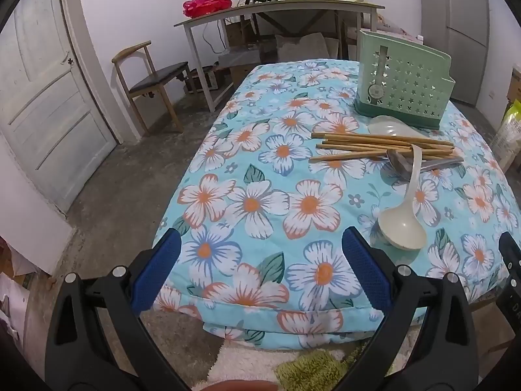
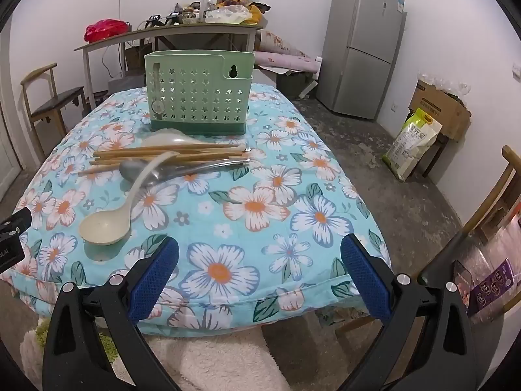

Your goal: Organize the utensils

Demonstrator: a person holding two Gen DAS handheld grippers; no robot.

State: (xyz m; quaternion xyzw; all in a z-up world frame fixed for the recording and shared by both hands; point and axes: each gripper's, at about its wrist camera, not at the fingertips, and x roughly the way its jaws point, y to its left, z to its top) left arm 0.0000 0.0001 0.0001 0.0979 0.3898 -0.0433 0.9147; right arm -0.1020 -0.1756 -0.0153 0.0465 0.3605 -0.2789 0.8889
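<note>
A green perforated utensil holder (image 1: 403, 89) (image 2: 200, 93) stands upright at the far end of a floral-covered table (image 1: 260, 195) (image 2: 276, 195). In front of it lie several wooden chopsticks (image 1: 381, 145) (image 2: 169, 154), a metal spoon (image 1: 402, 164) (image 2: 182, 169), a translucent plastic spoon (image 1: 387, 125) (image 2: 166, 140) and a cream ladle (image 1: 403, 224) (image 2: 107, 224) whose handle rests on the pile. My left gripper (image 1: 260, 260) is open and empty above the table's near edge, left of the ladle. My right gripper (image 2: 260, 260) is open and empty, to the right of the ladle.
A cluttered desk (image 1: 276, 8) (image 2: 169, 32) and a wooden chair (image 1: 149, 81) (image 2: 49, 97) stand behind the table. A door (image 1: 42, 97) is at left. A fridge (image 2: 364, 45), a rice bag (image 2: 413, 143), a cardboard box (image 2: 439, 104) and another chair (image 2: 498, 195) are at right.
</note>
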